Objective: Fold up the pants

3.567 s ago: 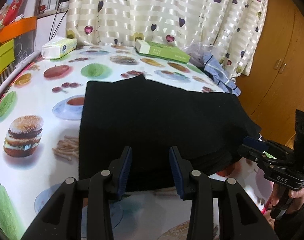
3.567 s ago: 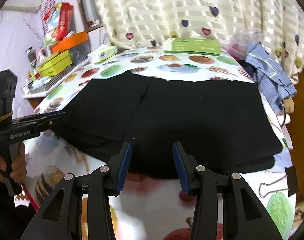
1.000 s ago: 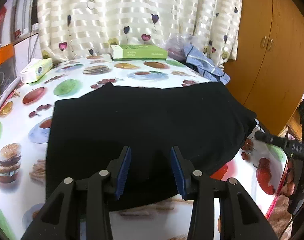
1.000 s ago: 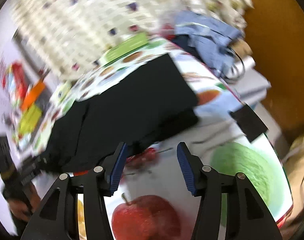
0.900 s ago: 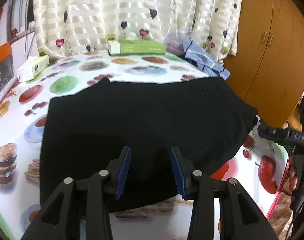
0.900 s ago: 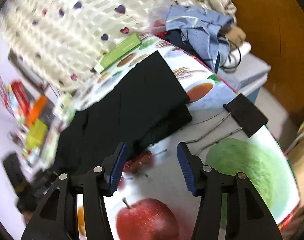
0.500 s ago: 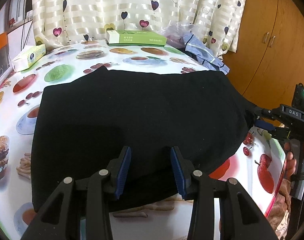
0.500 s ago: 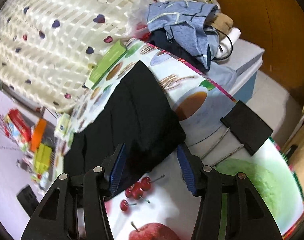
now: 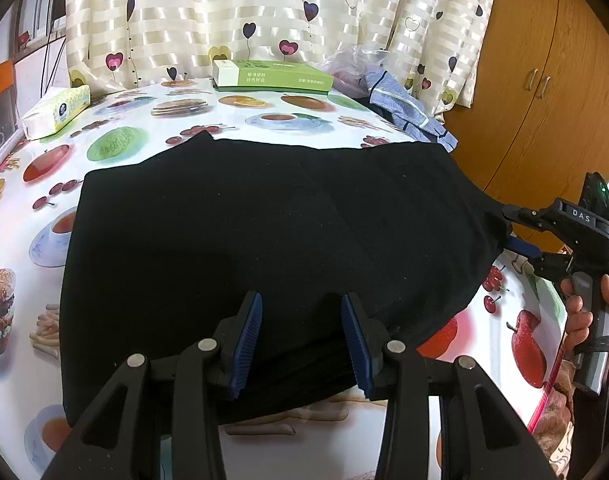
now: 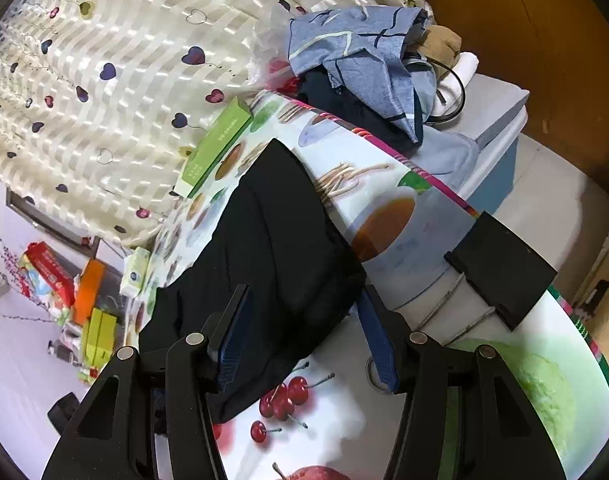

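Nearest to me, my left gripper [image 9: 301, 336] hovers over the near edge of the black pants [image 9: 264, 248], jaws parted about halfway, nothing pinched between the blue pads; the cloth lies below and ahead of them, and I cannot tell whether the pads touch it. The pants lie flat on the fruit-printed desk [image 9: 116, 132], already doubled into a broad dark slab whose long axis runs across my left view, from the left edge out to the right end. That right end is where my right gripper [image 10: 304, 330] sits: its jaws are opening, and the corner of the pants [image 10: 280, 264] bulges up between the two pads, which straddle it and do not appear to press on it. From the right wrist the slab stretches away up and to the left, so the length runs straight ahead of that gripper. I judge the next fold carries this right end over toward the left, and the right hand is clearly the nearer one. Farther back stand a green box [image 9: 272, 76], a tissue pack [image 9: 58, 111] and the heart-print curtain [image 9: 264, 12]
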{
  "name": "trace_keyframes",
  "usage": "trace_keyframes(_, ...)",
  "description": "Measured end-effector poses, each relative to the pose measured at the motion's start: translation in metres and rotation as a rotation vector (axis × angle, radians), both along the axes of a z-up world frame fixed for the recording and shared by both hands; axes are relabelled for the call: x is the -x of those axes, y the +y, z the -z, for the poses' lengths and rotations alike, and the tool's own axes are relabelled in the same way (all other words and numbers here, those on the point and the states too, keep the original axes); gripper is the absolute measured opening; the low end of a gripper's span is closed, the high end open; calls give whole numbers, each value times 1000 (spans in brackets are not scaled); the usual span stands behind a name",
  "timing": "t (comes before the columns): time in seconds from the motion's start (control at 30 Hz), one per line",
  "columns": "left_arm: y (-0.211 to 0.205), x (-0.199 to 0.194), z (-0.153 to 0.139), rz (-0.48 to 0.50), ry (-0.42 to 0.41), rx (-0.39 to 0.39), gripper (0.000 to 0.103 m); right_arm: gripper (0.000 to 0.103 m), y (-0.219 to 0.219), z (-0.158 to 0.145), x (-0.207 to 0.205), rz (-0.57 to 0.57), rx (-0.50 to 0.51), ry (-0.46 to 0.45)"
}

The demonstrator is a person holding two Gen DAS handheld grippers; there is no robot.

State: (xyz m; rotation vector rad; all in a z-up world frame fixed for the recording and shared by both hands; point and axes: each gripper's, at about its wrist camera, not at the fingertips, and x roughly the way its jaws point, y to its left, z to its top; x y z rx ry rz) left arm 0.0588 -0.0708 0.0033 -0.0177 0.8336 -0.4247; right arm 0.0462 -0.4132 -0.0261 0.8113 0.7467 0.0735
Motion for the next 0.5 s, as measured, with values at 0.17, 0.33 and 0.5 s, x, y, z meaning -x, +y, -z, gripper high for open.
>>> trace_keyframes(0.17,-1,1,0,0,0,1,44,54,3,-5,-4,63,86,20)
trace_keyframes(0.33,-1,1,0,-1,0,1,44,51,10,-9,-16,72,174,68)
trace_keyframes(0.5,-1,1,0,-1,1,4,44,31,12,-7,-18,77,218,69)
